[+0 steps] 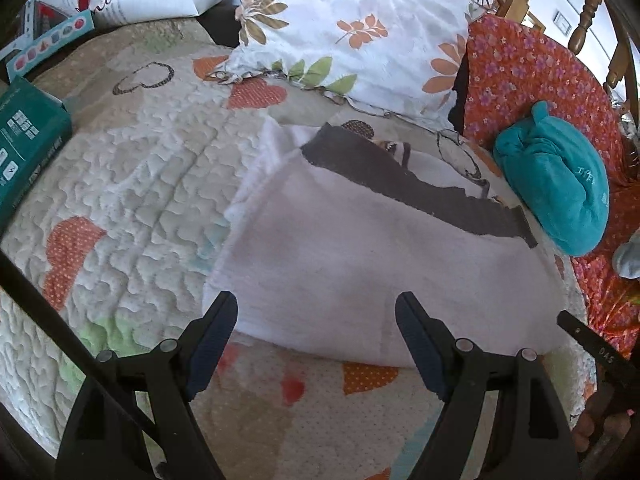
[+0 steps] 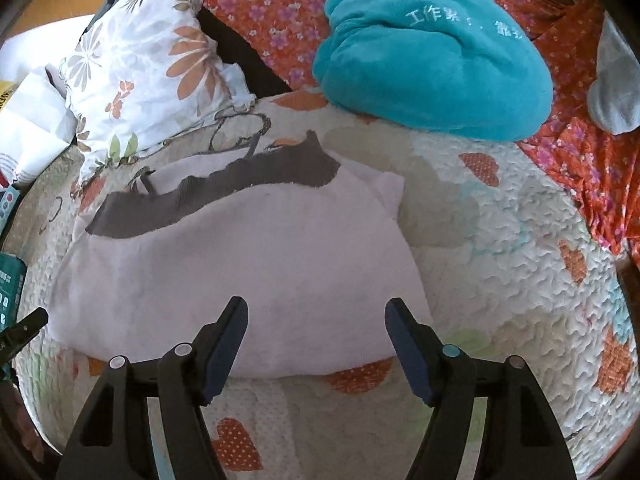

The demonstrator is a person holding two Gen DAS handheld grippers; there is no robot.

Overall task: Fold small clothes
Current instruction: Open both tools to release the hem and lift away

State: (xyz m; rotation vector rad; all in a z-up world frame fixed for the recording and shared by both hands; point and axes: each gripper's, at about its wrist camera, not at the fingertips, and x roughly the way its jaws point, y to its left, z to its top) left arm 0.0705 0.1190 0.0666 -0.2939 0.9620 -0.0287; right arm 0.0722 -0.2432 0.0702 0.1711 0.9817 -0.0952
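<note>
1. The left gripper [image 1: 316, 308] is nearest in its own view, its jaws spread wide apart and holding nothing, with the blue-padded fingertips just over the near edge of the cloth.
2. The right gripper [image 2: 316, 312] is placed the same way in its view: jaws wide apart, empty, over the same near edge.
3. A white garment [image 2: 240, 264], folded flat, lies on a quilted bedspread [image 2: 520, 280] patterned with orange hearts. A dark grey band [image 2: 224, 192] runs along the garment's far edge.
4. Beyond the garment, a teal plush bundle [image 2: 436, 60] with pale stitched lettering rests where the quilt meets an orange floral sheet [image 2: 260, 0].
5. A white pillow [image 1: 352, 28] printed with leaves lies at the far side, and a teal box [image 1: 28, 136] sits at the left edge.
</note>
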